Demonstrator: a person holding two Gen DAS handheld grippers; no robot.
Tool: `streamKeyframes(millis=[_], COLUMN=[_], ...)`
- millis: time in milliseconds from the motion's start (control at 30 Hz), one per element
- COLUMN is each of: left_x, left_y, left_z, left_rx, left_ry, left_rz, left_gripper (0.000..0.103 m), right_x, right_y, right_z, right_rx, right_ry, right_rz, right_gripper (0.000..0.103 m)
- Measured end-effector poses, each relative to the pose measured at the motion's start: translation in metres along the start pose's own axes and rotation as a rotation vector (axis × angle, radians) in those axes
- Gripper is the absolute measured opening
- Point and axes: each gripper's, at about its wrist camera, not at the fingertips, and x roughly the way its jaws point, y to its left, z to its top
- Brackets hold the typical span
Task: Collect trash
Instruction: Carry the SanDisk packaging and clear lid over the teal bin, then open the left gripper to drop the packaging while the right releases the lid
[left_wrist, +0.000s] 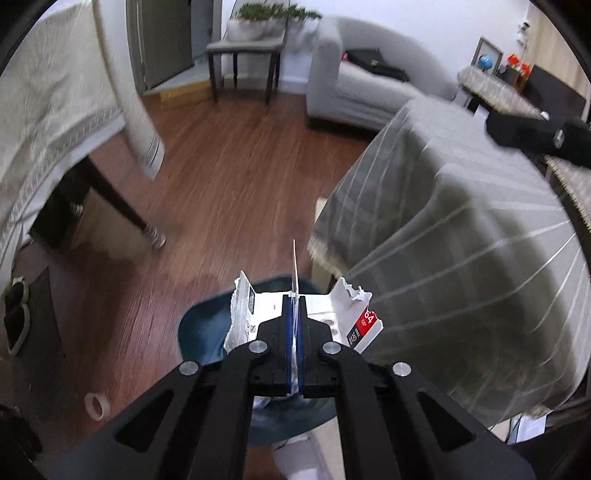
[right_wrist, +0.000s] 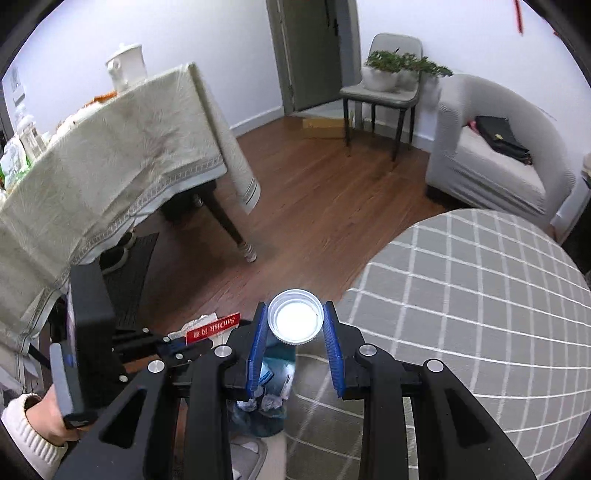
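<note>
Trash is held in both grippers above a dark teal bin on the wood-plank floor. The left gripper has its blue pads pressed nearly together on a torn white-and-red card package, thin and flat, its long axis running crosswise to the fingers with ragged edges sticking out either side. The bin's open mouth lies directly beneath and just ahead of these jaws, so the left hand looks nearer to a drop. The right gripper holds a round, ridged, translucent plastic bottle cap, hollow side facing the camera, between narrowly parted jaws. Below it, crumpled scraps show inside the bin, slightly left of the cap. A grey tablecloth with white grid lines lies just to the right.
</note>
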Motion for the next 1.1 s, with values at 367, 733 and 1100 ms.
streamKeyframes(millis=[367,733,1100], left_x=[0.059,0.089,0.019], left_y=[0.032,0.047,0.078], left_z=[-0.051,-0.083,-0.049], left_rx=[0.013,0.022,-0.067], left_ry=[0.209,0.324,0.102], left_rz=[0.068,0.07,0.105], left_gripper=[0.003,0.035,0.053], right_x=[0.041,0.073,0.117], right_y=[0.031,0.06,0.086], right_z=[-0.002,-0.008,-0.038], right_rx=[-0.046,-0.089,-0.156], right_ry=[0.107,0.192,0.313], right_rz=[0.018,0.039,0.007], right_gripper=[0.03,0.03,0.03])
